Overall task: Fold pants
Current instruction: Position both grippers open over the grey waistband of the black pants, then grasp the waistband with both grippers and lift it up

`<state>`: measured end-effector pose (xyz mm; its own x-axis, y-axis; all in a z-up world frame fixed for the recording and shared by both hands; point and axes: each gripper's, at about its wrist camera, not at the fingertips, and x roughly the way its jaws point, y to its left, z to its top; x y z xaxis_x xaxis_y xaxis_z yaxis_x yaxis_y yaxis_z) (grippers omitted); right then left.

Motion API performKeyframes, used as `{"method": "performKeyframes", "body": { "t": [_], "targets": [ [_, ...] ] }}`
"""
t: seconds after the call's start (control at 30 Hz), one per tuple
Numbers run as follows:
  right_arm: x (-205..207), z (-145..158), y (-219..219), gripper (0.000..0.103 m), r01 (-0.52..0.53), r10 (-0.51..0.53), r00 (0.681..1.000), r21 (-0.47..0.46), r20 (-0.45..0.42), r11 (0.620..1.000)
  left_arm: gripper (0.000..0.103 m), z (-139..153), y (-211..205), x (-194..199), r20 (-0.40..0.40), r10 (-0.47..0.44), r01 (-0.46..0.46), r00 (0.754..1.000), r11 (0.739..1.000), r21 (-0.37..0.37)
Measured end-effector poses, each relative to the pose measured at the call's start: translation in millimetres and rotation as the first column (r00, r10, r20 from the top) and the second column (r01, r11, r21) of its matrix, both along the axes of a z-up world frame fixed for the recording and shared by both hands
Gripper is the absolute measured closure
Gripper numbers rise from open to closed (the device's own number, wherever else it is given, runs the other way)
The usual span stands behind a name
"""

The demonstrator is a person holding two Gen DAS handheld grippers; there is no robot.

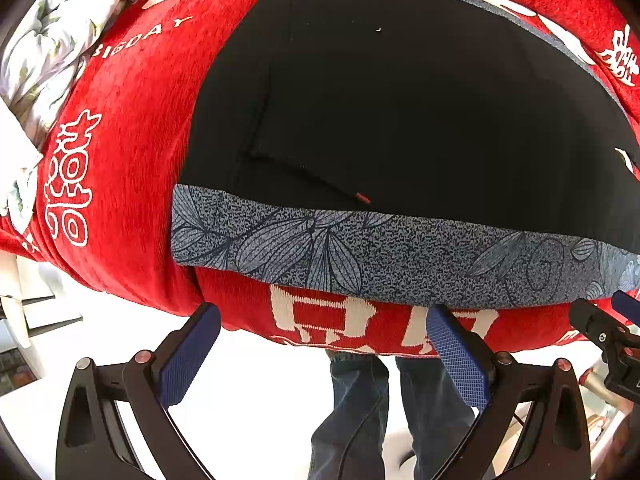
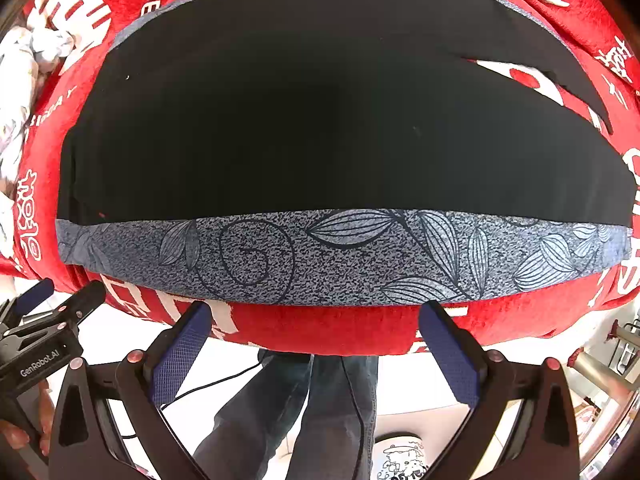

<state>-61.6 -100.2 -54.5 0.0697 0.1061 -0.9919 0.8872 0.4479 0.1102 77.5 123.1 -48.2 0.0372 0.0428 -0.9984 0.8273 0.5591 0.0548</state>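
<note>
from the left wrist view, the black pants (image 1: 400,112) lie spread flat on a red blanket (image 1: 128,152) with white lettering. their grey leaf-patterned waistband (image 1: 400,256) runs along the near edge of what looks like a bed. the left claw (image 1: 324,352) hangs just short of that band, jaws wide apart, with nothing in them. a flowered quilt (image 1: 48,40) is bunched at the far left, and the other claw's tip pokes in at the right.

from the right wrist view, the same waistband (image 2: 340,256) fills the near edge, and the pants (image 2: 320,112) stretch away, the two legs parting at the far right. the right claw (image 2: 316,348) is gaping too, empty, just before the band.

i'd say the pants are laid out smooth but no fold is made yet; all the folding is left.
</note>
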Motion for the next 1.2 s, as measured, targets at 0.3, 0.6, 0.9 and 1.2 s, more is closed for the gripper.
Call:
{"method": "performKeyframes", "body": {
  "t": [0.3,0.6,0.9,1.2],
  "targets": [
    [2.8,7.3,-0.5,0.0,0.015,-0.015,0.999,0.004,0.053,1.0,0.0,-1.5,1.3,0.4,-0.021,0.013,-0.013,1.0,1.0,-0.024],
    [-19.6,-22.1,4.2,0.012,0.088,-0.286,0.82,0.384,0.496,0.919,0.0,-8.1,28.4,36.6,-0.277,0.088,-0.156,0.957,0.959,-0.237],
    [-42.9,-79.6,18.6,0.021,0.13,-0.409,0.703,0.46,0.582,0.878,0.0,-45.4,44.7,42.5,-0.388,0.114,-0.227,0.915,0.938,-0.261],
    [-12.6,-78.7,14.7,0.02,0.131,-0.445,0.559,0.456,0.699,0.88,0.0,-51.9,32.9,39.5,-0.47,0.155,-0.323,0.869,0.898,-0.3]
  ]
}}
